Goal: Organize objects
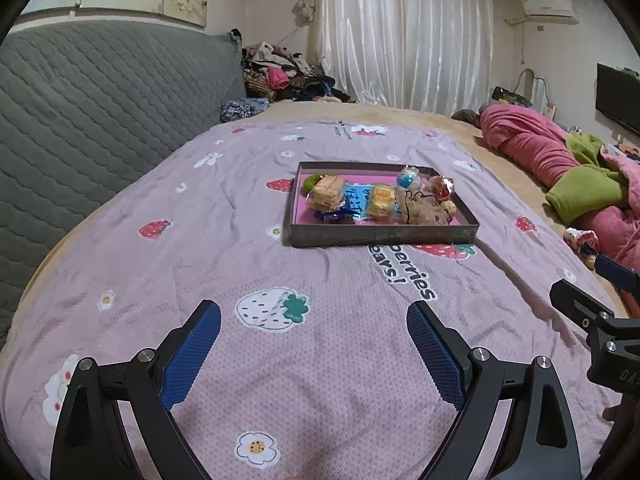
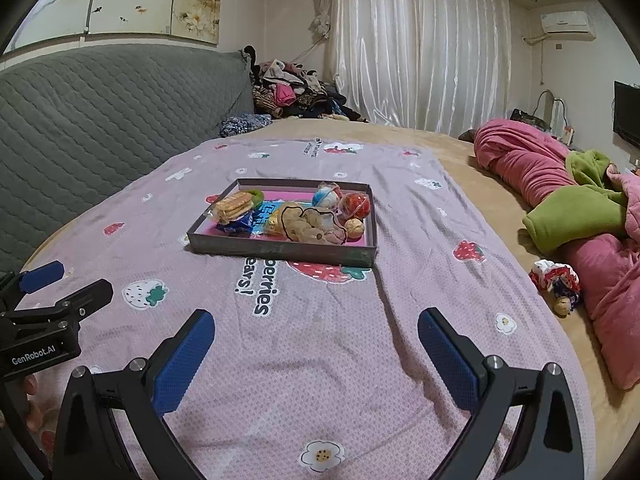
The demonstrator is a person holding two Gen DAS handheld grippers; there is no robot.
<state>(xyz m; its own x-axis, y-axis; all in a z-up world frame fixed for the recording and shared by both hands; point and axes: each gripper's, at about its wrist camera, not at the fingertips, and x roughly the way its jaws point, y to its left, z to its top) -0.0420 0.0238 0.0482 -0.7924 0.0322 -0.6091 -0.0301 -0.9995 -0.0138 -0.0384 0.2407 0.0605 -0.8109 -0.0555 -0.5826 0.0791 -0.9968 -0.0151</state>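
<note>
A wide bed (image 2: 460, 152) fills both views, backed by a grey quilted headboard (image 1: 100, 120). Over it lies a lilac blanket (image 1: 280, 360) printed with strawberries and flowers. A rumpled pink and green quilt (image 2: 568, 208) sits along the bed's right side, and a pile of clothes (image 2: 296, 92) lies at the far corner near the white curtains (image 2: 420, 48).

On the blanket, well ahead of both tools, rests a shallow dark box tray (image 1: 380, 236) with a pink floor. Inside it sit a clear pack of sandwich crackers (image 2: 232, 204) at the left, a blue wrapper (image 1: 356, 200) in the middle, a bag of cookies (image 2: 312, 226) toward the front right, and two round wrapped items, one blue and white (image 2: 326, 197), one red (image 2: 354, 204); they may be candies, though the view is too small to be sure.

The left tool (image 1: 314, 344) hovers over bare blanket with its blue-padded fingers spread wide apart, holding nothing. The right tool (image 2: 316, 348) hangs likewise, fingers apart and empty, just beside the left one.

A small patterned cloth bundle (image 2: 556, 284) lies near the quilt.
</note>
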